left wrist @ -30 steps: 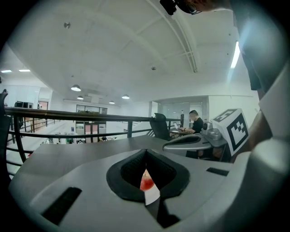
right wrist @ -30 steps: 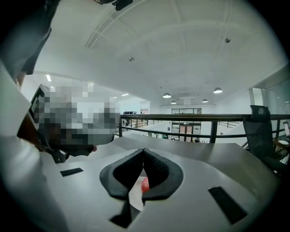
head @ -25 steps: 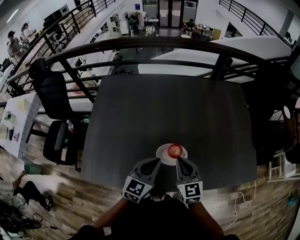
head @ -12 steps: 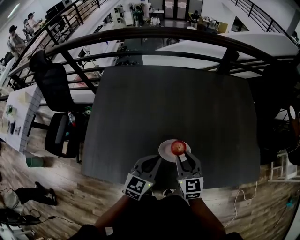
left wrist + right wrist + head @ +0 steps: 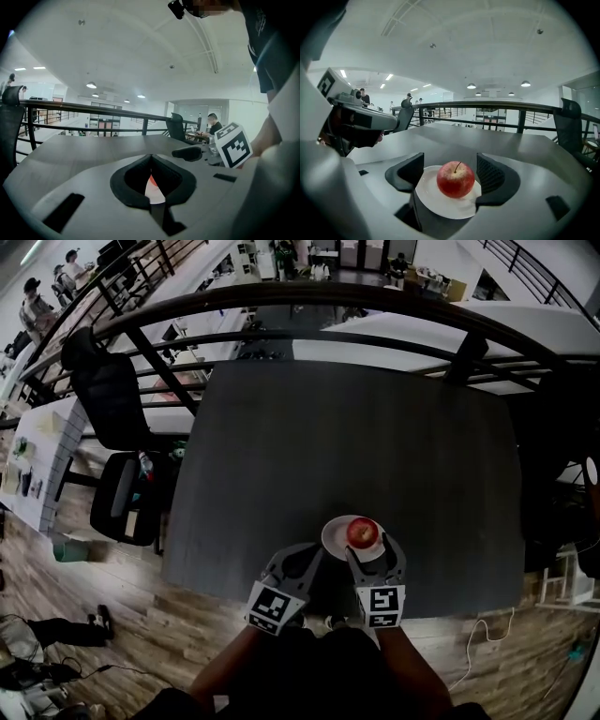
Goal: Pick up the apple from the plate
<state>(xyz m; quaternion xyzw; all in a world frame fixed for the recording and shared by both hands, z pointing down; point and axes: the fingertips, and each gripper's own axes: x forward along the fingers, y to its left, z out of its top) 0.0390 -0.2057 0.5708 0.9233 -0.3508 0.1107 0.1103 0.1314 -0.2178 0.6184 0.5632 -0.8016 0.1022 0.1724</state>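
Note:
A red apple (image 5: 455,179) stands on a small white plate (image 5: 440,202) near the front edge of the dark table (image 5: 356,446). My right gripper (image 5: 451,172) reaches over the plate's near rim with its jaws opening. The apple sits between the two fingers, and a gap shows on each side, so the pads are not pressing on it. In the head view the apple (image 5: 363,532) and plate (image 5: 335,532) lie just ahead of the right gripper (image 5: 370,554). My left gripper (image 5: 312,556) hovers just left of the plate with its jaws together and nothing held.
The table's front edge (image 5: 281,589) runs just under both grippers, with wooden floor below. A black railing (image 5: 375,310) borders the far side. An office chair (image 5: 112,427) stands at the left. People sit and stand at desks far off.
My right gripper's jaws, shut just behind the apple before, have spread wide and now stand on either side of it. Both grippers have sunk a little toward the table.

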